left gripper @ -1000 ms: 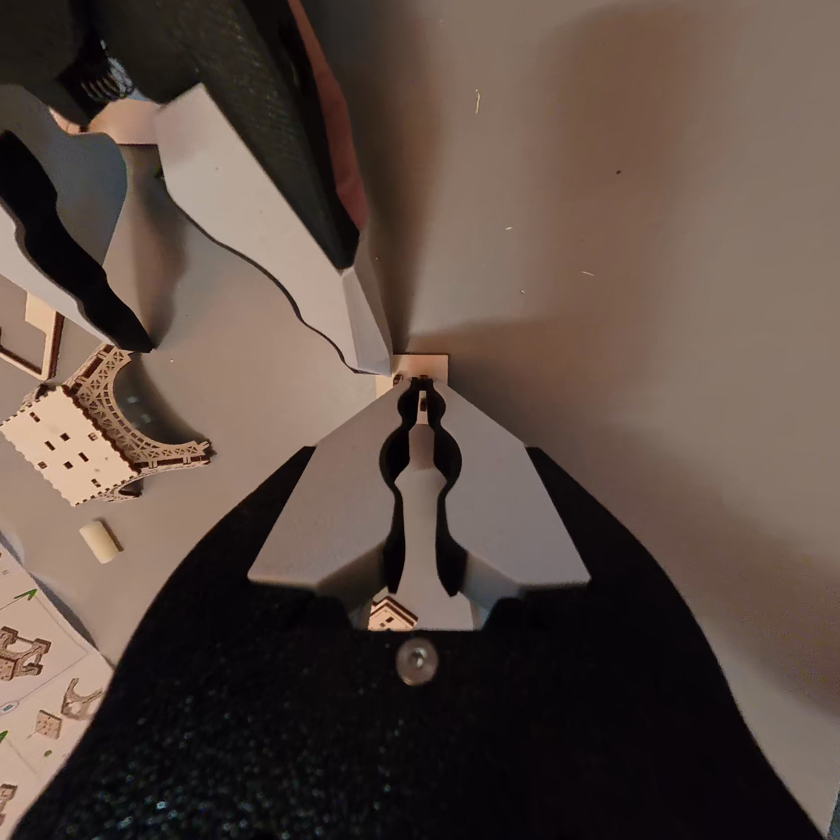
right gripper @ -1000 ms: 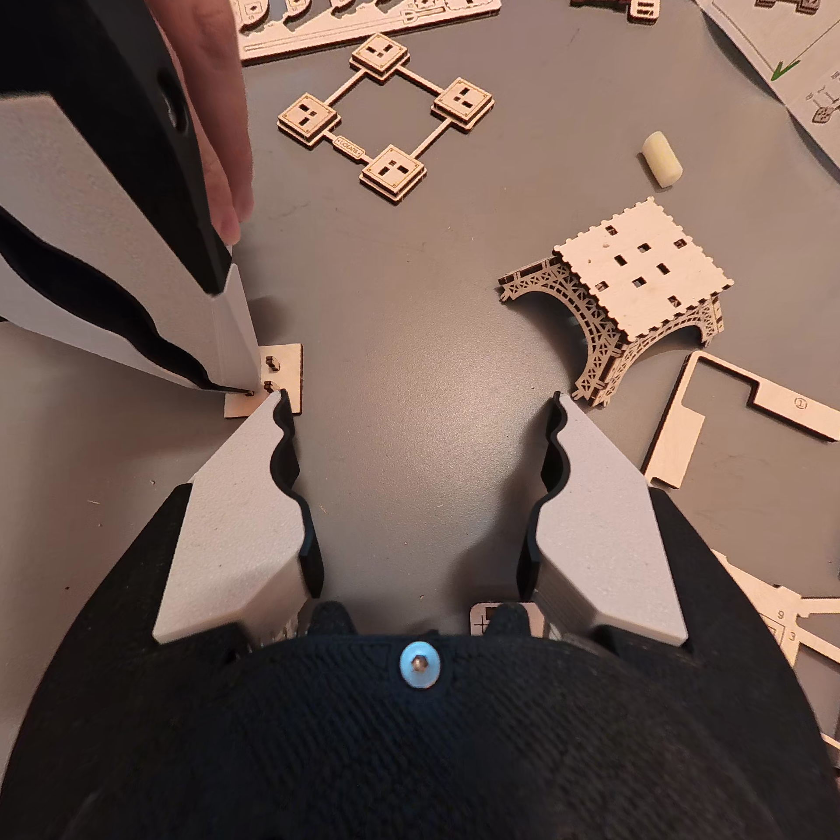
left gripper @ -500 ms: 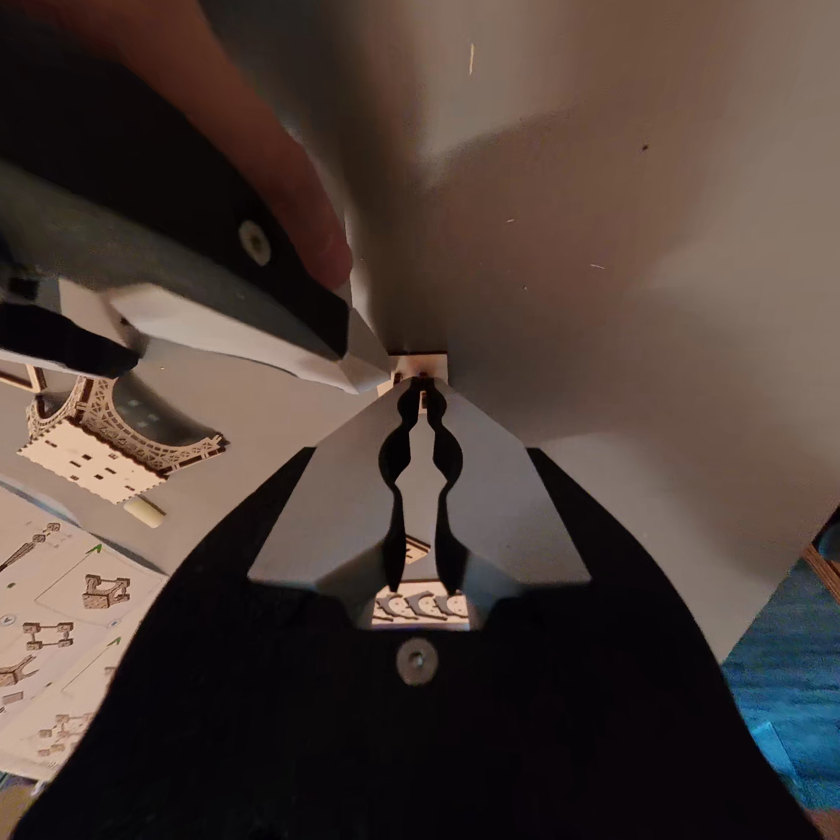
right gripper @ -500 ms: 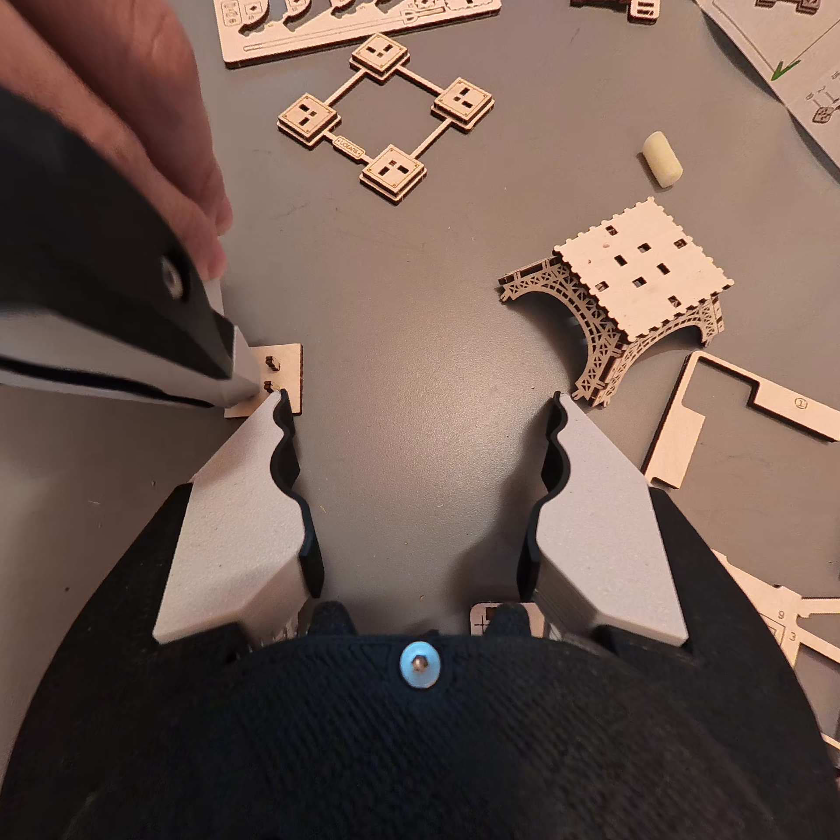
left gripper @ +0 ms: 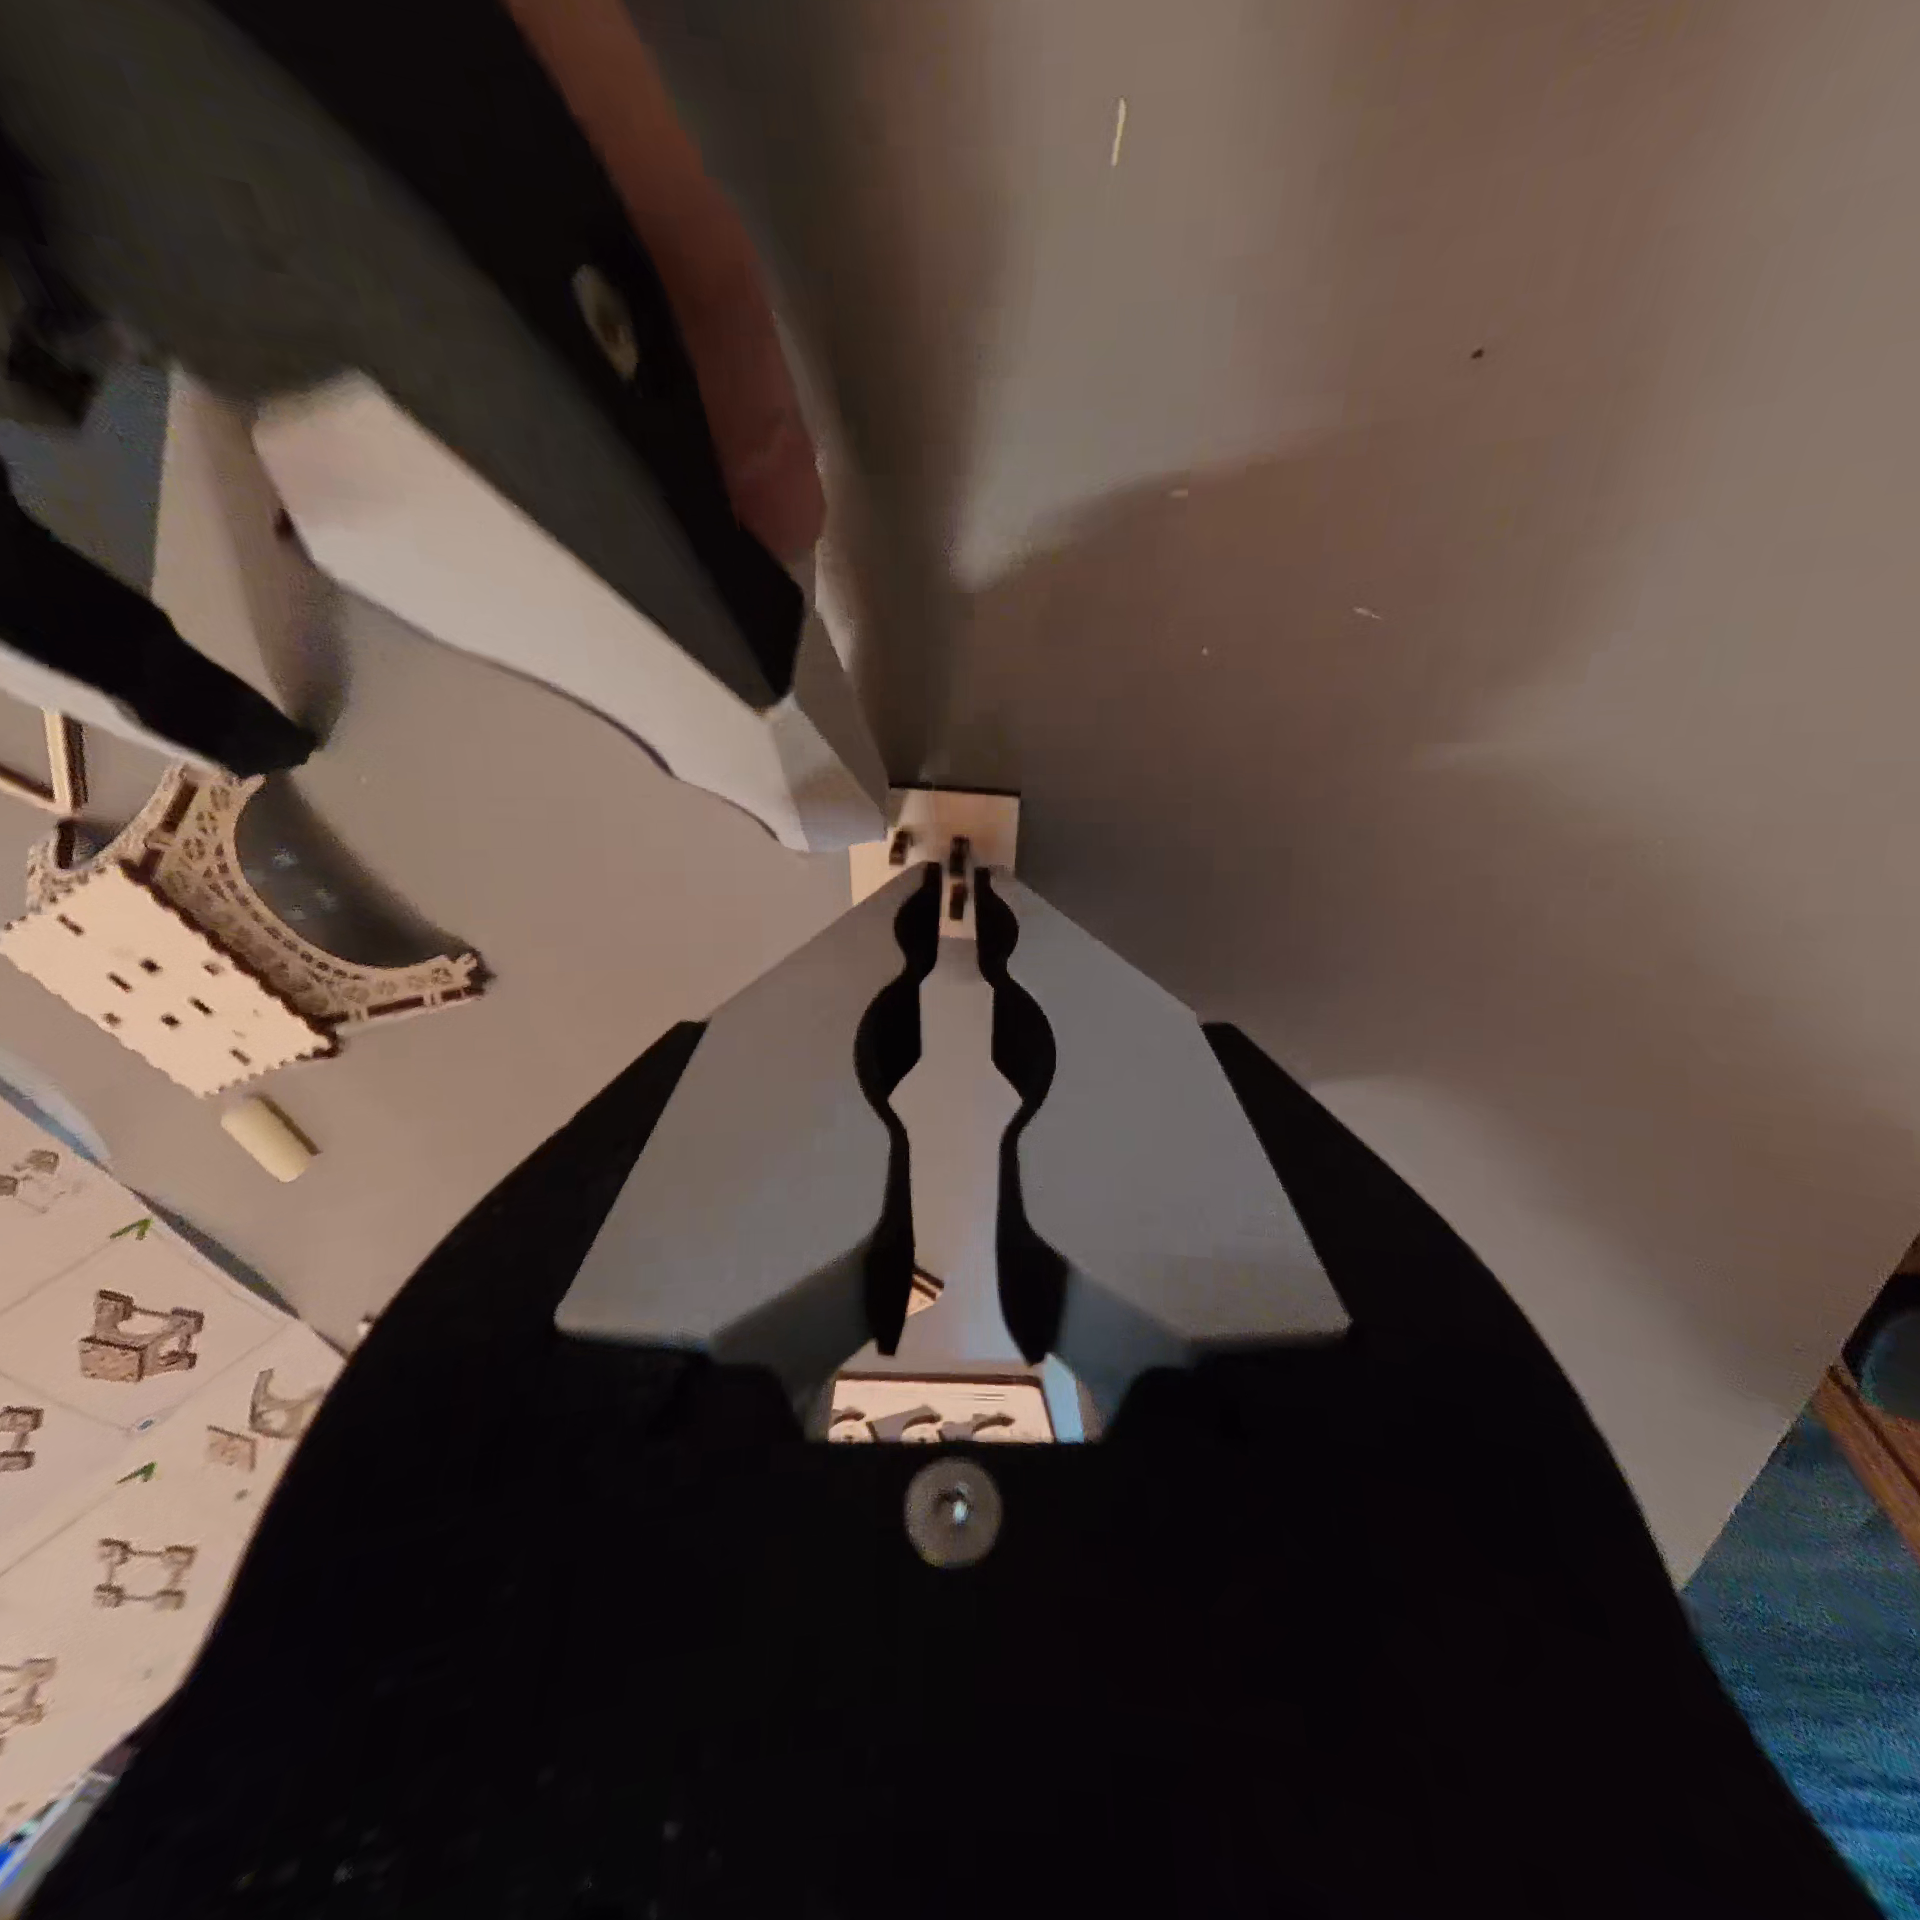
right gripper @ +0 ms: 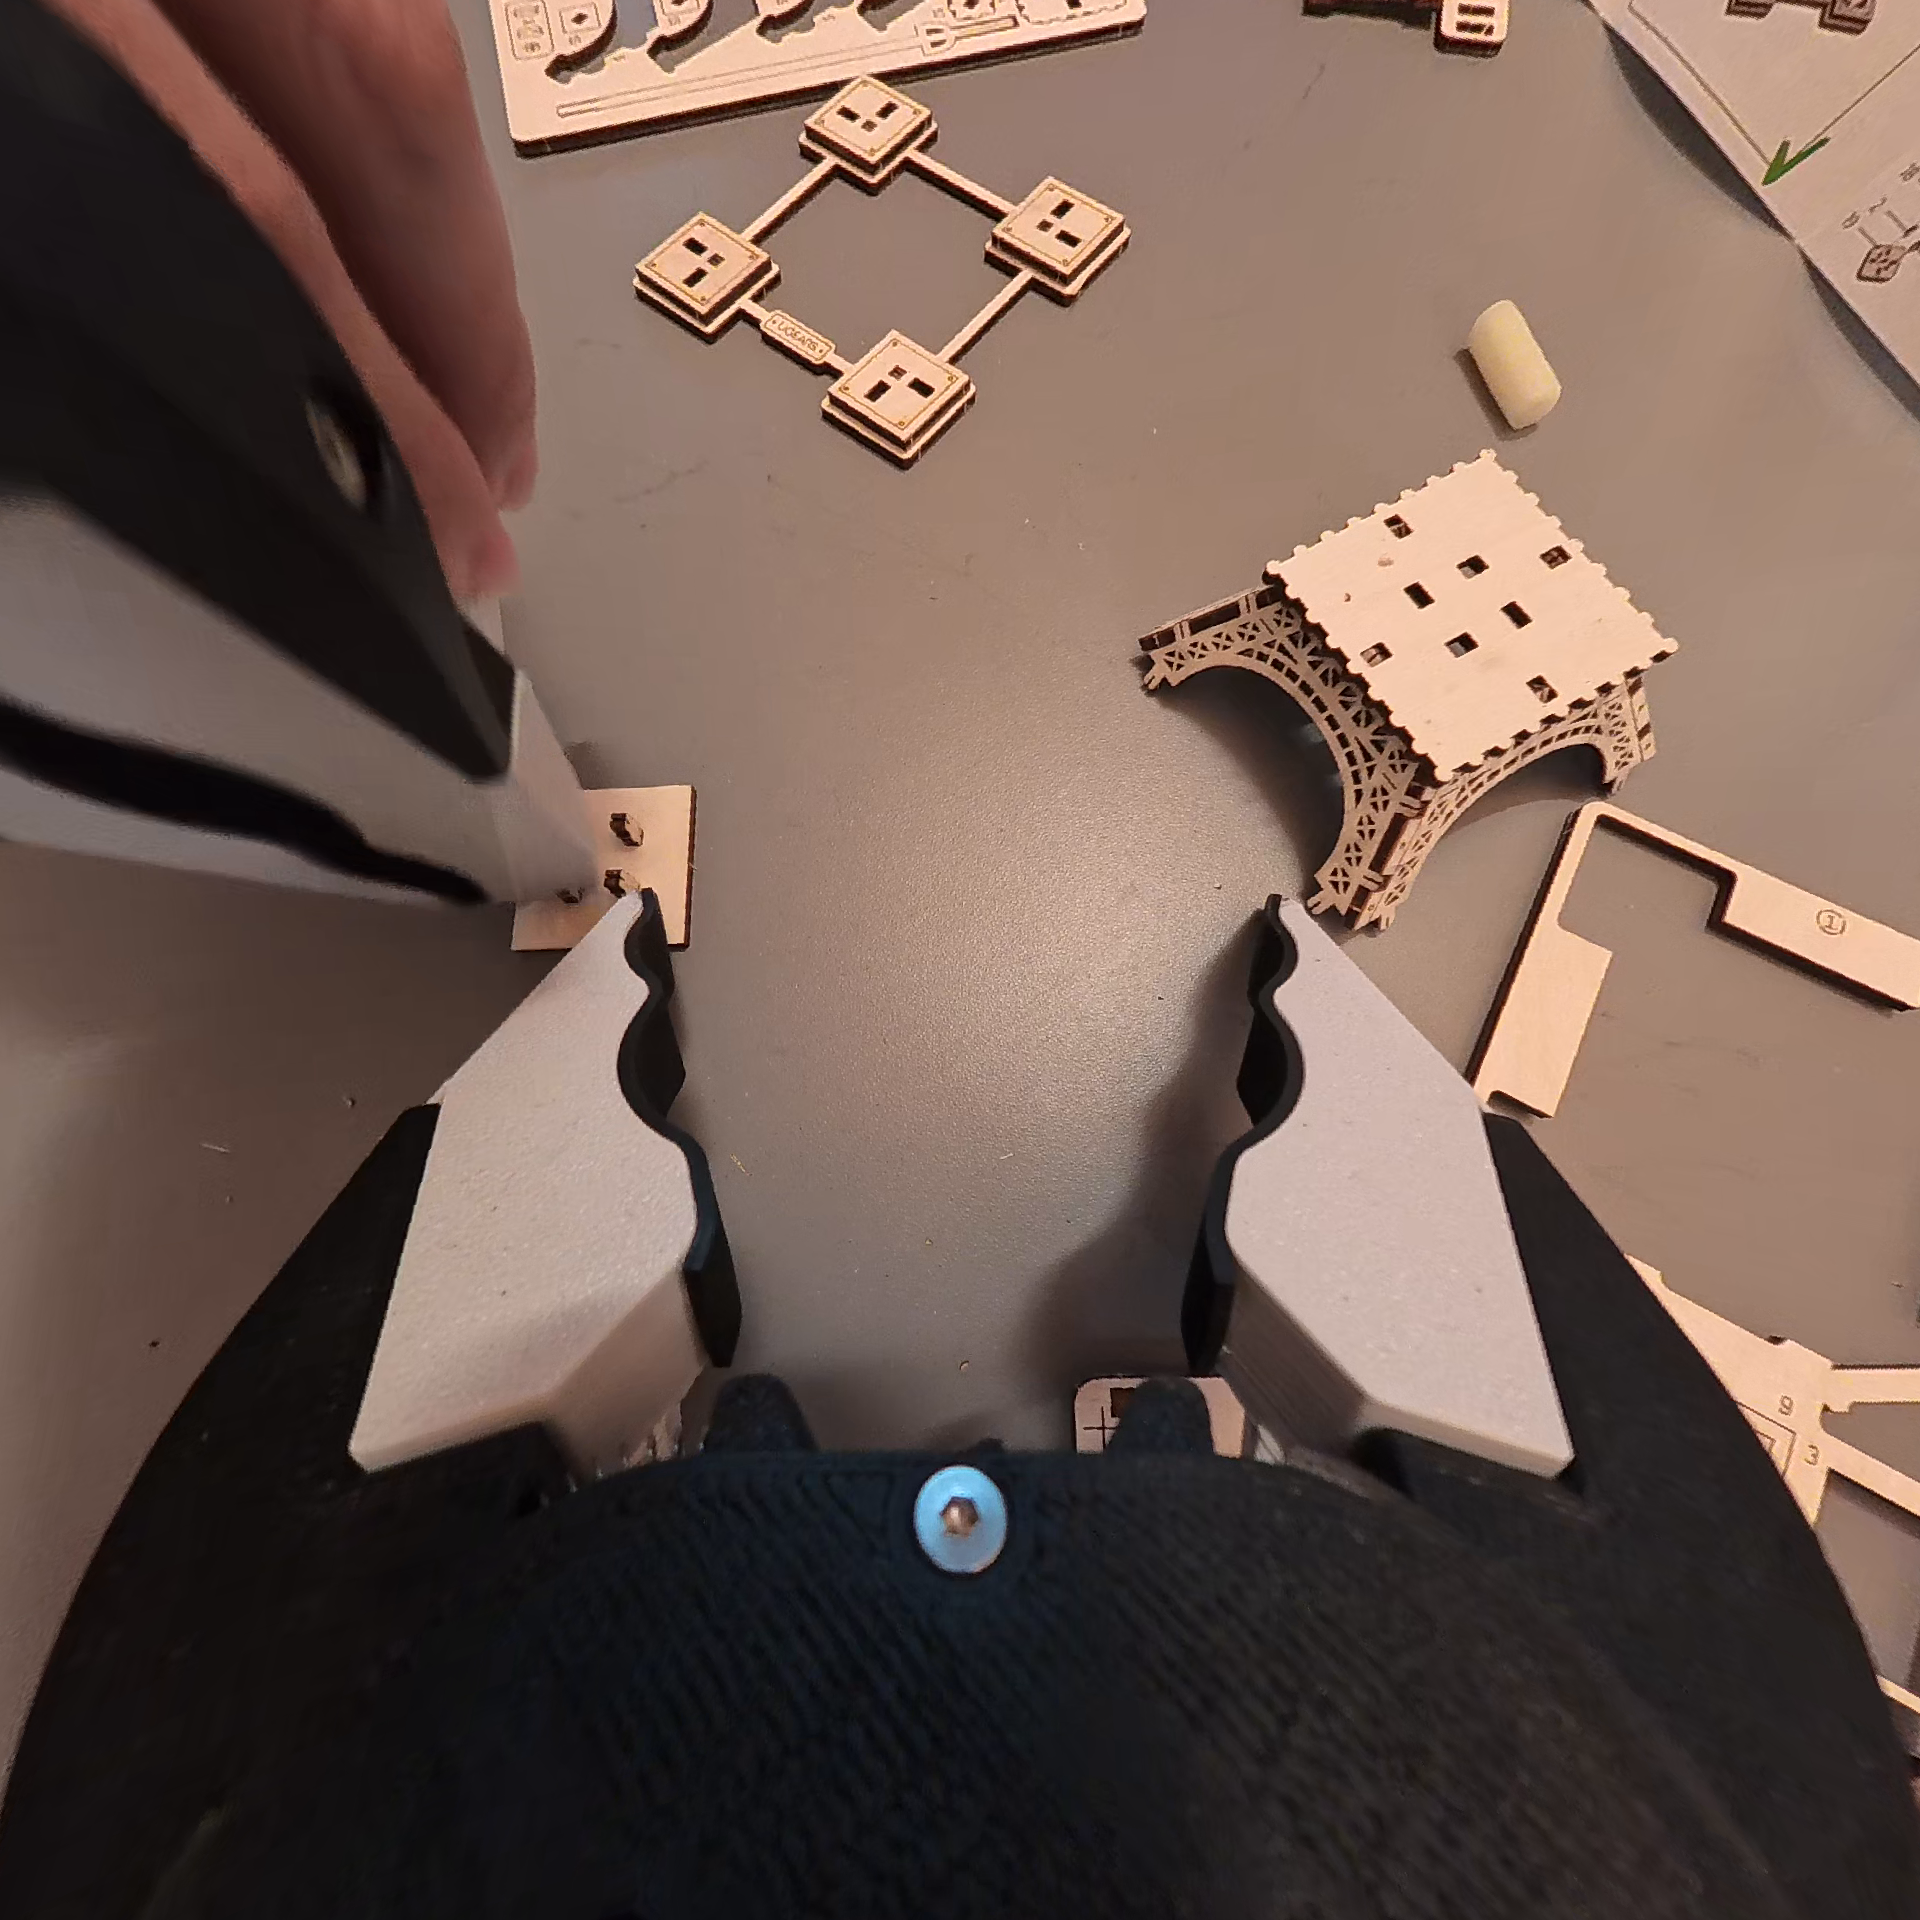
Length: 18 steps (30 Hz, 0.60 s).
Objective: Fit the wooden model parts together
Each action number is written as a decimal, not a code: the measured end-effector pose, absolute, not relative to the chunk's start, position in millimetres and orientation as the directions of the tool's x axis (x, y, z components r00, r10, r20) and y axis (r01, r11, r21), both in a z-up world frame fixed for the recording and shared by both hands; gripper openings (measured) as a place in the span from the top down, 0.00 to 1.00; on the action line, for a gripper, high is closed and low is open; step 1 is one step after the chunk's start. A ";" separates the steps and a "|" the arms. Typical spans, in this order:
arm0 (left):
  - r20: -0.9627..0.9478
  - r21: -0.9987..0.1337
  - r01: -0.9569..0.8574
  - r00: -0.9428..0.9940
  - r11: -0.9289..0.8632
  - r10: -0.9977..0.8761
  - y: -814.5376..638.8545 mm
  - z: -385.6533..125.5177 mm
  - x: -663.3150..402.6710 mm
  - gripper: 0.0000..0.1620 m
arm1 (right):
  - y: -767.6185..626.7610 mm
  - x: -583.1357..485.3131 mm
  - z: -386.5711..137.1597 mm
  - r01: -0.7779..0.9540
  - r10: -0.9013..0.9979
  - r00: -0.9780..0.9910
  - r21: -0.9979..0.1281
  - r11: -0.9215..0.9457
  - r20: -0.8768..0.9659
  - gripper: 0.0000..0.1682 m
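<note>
A small square wooden plate [right gripper: 655, 862] with little pegs standing in its slots lies on the grey table. My left gripper [left gripper: 956, 883] is shut at the plate [left gripper: 977, 821] and pinches a thin wooden peg [left gripper: 957, 902] between its tips. In the right wrist view it [right gripper: 530, 873] comes in from the upper left. My right gripper [right gripper: 956, 914] is open and empty. Its left fingertip [right gripper: 623, 925] rests on the plate's near edge. The wooden arched tower base [right gripper: 1455, 686] stands to the right, also in the left wrist view [left gripper: 208, 966].
A square wooden frame with four pads [right gripper: 883, 260] and a part sheet [right gripper: 810, 62] lie beyond. A leftover sheet frame [right gripper: 1662, 935], a white cylinder [right gripper: 1512, 364] and instruction paper [right gripper: 1849, 125] are at the right. A hand [right gripper: 416, 260] holds the left gripper. The table edge [left gripper: 1766, 1455] is near. My right gripper's tips are some 12 cm from the white cylinder [right gripper: 1512, 364]. The left camera catches it too, in the left wrist view [left gripper: 268, 1140].
My left gripper has rolled and tilted about its tips, which stay on the small plate. The right gripper and the plate have not moved.
</note>
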<state>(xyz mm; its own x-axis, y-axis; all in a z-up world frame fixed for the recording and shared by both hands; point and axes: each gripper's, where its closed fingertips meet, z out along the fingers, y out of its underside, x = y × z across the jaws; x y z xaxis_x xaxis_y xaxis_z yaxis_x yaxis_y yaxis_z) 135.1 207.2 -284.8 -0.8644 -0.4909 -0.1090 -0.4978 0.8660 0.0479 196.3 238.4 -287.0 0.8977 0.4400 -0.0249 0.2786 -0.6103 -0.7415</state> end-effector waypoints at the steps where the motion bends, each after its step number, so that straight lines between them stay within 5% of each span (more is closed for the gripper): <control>1: -0.127 0.038 -0.510 -0.856 0.859 -0.502 209.6 -283.5 134.5 0.96 | 238.5 196.3 -287.0 0.279 0.440 0.898 -0.742 -0.610 -0.025 0.35; 13: -0.252 -0.459 -0.487 -0.731 0.743 -0.635 194.2 -253.7 139.7 0.95 | 238.5 196.3 -287.0 0.278 0.440 0.898 -0.741 -0.611 -0.026 0.35; 18: -0.147 -0.698 -0.453 -0.666 0.554 -0.731 199.7 -249.3 132.5 0.96 | 238.5 196.3 -286.9 0.277 0.440 0.898 -0.741 -0.611 -0.027 0.35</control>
<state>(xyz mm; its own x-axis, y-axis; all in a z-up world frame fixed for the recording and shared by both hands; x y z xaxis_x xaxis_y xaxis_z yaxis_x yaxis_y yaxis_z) 132.5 199.7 -249.3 -0.6661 -0.7311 -0.1473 -0.4533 0.5538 -0.6984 196.3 238.5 -286.9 0.8978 0.4397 -0.0266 0.2773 -0.6111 -0.7414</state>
